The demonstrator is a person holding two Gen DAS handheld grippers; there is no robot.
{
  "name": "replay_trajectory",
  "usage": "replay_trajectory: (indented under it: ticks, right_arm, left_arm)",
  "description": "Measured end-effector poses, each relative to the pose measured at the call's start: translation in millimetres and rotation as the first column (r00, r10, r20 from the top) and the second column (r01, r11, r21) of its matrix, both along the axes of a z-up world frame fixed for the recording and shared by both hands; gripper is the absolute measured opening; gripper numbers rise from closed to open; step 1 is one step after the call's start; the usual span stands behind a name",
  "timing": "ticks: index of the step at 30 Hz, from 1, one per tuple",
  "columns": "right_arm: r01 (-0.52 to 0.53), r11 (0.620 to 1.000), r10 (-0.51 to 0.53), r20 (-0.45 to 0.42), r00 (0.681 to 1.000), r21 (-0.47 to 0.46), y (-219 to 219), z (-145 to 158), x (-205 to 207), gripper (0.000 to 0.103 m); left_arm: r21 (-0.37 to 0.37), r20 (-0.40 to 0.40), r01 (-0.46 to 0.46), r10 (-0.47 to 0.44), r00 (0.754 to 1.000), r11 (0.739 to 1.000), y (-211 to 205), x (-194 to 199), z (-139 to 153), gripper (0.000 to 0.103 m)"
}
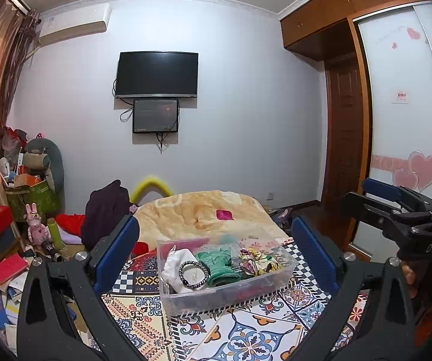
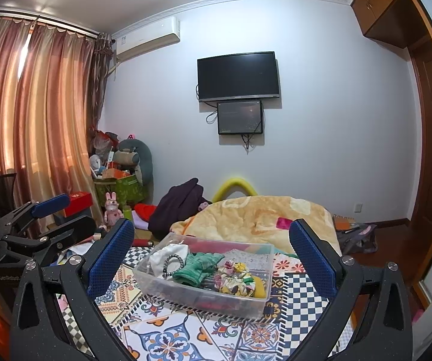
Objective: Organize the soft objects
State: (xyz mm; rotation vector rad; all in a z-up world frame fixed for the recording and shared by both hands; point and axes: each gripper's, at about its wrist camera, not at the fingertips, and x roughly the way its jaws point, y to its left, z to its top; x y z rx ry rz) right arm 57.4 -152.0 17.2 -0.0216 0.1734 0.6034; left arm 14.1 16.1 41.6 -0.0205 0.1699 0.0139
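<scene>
Two hand-held grippers hover level above a bed spread with a patterned cloth [image 1: 246, 331], both aimed toward the far wall with its dark television [image 1: 157, 73]. The left hand-held gripper [image 1: 216, 258] holds its blue-padded fingers [image 1: 118, 255] spread wide, nothing between them, framing a clear plastic bin [image 1: 225, 297] that sits on the cloth just ahead. The right hand-held gripper [image 2: 211, 260] is likewise wide open and empty, its fingers flanking the same bin from a slightly different angle; in the left wrist view it juts in from the right edge, held up beside and a little above its partner, with a sliver of the person's hand [image 1: 409, 273] visible behind the grip. Inside the bin lie the soft objects: a white cloth pouch [image 1: 176, 263] at the left, a beaded bracelet [image 1: 194, 273] resting on it, a green knitted piece [image 1: 222, 266] in the middle, and a floral scrunchie [image 1: 256, 261] at the right. Beyond the bin, a beige blanket [image 1: 203, 213] is bunched on the bed, and a dark garment [image 1: 106, 213] is heaped to its left.
</scene>
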Motion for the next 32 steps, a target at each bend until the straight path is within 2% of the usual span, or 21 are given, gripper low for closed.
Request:
replay_trajectory:
  ticks: [32]
  right_arm:
    - [0.009, 1.000, -0.009, 0.003, 1.000, -0.019, -0.3, -1.1, 0.6, 0.103]
  left_arm:
    - [-0.022, -0.020, 0.019, -0.020, 1.000, 1.000, 2.1, 0.7, -0.5, 0.103]
